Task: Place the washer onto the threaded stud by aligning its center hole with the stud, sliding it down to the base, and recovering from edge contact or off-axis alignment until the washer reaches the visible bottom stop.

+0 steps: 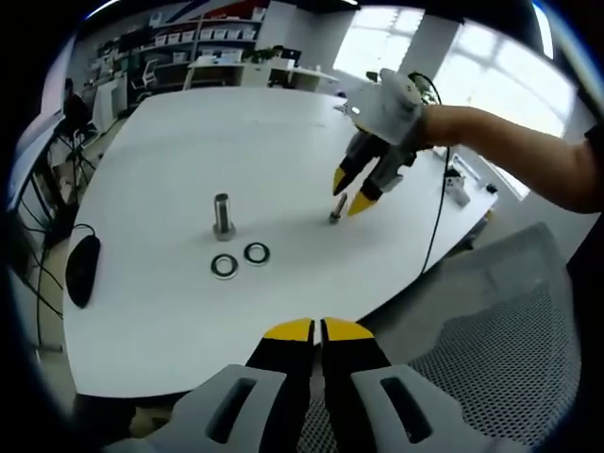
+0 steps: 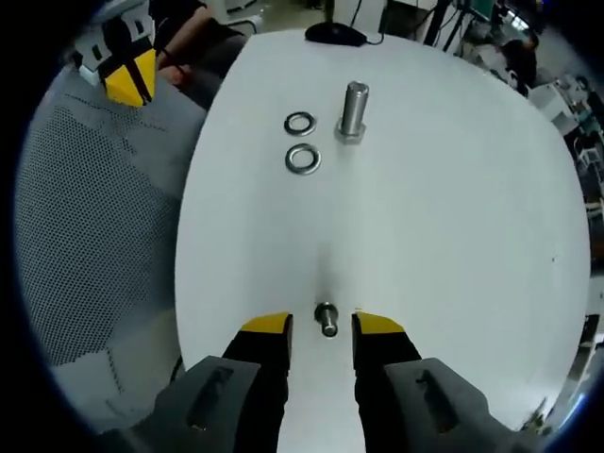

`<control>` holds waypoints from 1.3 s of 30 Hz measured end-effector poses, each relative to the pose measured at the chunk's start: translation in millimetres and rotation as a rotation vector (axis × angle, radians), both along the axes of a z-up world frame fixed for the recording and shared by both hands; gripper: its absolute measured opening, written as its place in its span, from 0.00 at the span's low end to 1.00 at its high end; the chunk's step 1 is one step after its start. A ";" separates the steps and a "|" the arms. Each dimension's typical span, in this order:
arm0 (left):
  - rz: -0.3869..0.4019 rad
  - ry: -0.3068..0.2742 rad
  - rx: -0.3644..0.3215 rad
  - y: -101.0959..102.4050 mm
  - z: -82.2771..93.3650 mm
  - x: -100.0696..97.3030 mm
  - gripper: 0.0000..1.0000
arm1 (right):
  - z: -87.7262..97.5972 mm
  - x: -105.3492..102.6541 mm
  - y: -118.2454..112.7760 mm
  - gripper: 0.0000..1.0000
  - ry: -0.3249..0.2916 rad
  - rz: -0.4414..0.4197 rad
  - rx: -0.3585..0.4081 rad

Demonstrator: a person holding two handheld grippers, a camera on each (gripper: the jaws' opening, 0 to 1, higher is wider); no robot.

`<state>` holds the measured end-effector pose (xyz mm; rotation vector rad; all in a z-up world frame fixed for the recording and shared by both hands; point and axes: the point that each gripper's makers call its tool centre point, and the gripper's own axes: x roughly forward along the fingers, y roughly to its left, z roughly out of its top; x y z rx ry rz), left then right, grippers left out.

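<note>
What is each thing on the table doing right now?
Large bolt: standing upright, bare.
Two washers: flat on the table beside it.
Small stud: upright between the open jaws, not gripped.
Right gripper: open.
Left gripper: shut, empty, off the table.
Mouse: at the table's edge.

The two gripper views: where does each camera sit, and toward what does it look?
Left gripper view: rides the left hand-held gripper, off the table edge, jaws together, facing the large stud, two washers and the right hand-held gripper with the person's forearm.
Right gripper view: rides the right hand-held gripper, low over the table, open jaws flanking a small stud.
Shared: table, both studs, both washers, both grippers.
</note>
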<state>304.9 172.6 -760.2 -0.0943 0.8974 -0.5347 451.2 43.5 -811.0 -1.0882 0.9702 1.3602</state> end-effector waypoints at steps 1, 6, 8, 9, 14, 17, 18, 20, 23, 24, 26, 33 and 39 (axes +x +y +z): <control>-0.001 0.001 0.000 -0.1 0.1 -0.2 0.00 | 5.3 0.3 3.3 0.26 -0.006 -0.003 0.016; -0.004 -0.001 -0.002 -0.5 0.2 -0.9 0.00 | 34.2 -1.2 28.0 0.26 -0.039 -0.013 0.116; -0.003 -0.005 -0.004 -0.6 0.7 -1.0 0.00 | 42.8 -4.8 37.5 0.26 -0.041 -0.013 0.146; -0.003 -0.006 -0.005 -0.4 1.0 -1.0 0.00 | 45.9 -6.6 41.3 0.26 -0.043 -0.009 0.157; -0.007 -0.009 -0.007 -0.7 1.2 -1.9 0.01 | 68.2 -6.8 70.2 0.26 -0.061 -0.061 0.274; -0.030 0.014 -0.008 -4.1 -1.8 -6.5 0.01 | 75.8 -8.7 82.3 0.26 -0.057 -0.072 0.315; -0.038 0.020 -0.006 -5.0 -2.7 -7.8 0.01 | 77.1 -8.3 85.5 0.26 -0.059 -0.082 0.327; -0.047 0.028 -0.005 -6.0 -3.8 -9.4 0.01 | 81.7 -7.1 93.6 0.26 -0.068 -0.109 0.367; -0.052 0.033 -0.010 -6.8 -4.1 -10.9 0.01 | 92.2 -3.7 105.8 0.26 -0.085 -0.168 0.463; -0.055 0.038 -0.010 -7.2 -4.7 -12.0 0.01 | 95.1 -3.4 108.1 0.26 -0.091 -0.173 0.486; -0.065 0.053 -0.004 -7.9 -7.2 -14.9 0.01 | 98.3 -1.0 109.8 0.26 -0.096 -0.219 0.523; -0.192 0.197 -0.050 -27.8 -17.9 -43.3 0.00 | 90.9 -1.9 110.2 0.26 -0.079 -0.268 0.538; -0.254 0.223 -0.047 -33.7 -22.2 -51.9 0.00 | 78.9 -1.5 119.9 0.26 -0.066 -0.277 0.523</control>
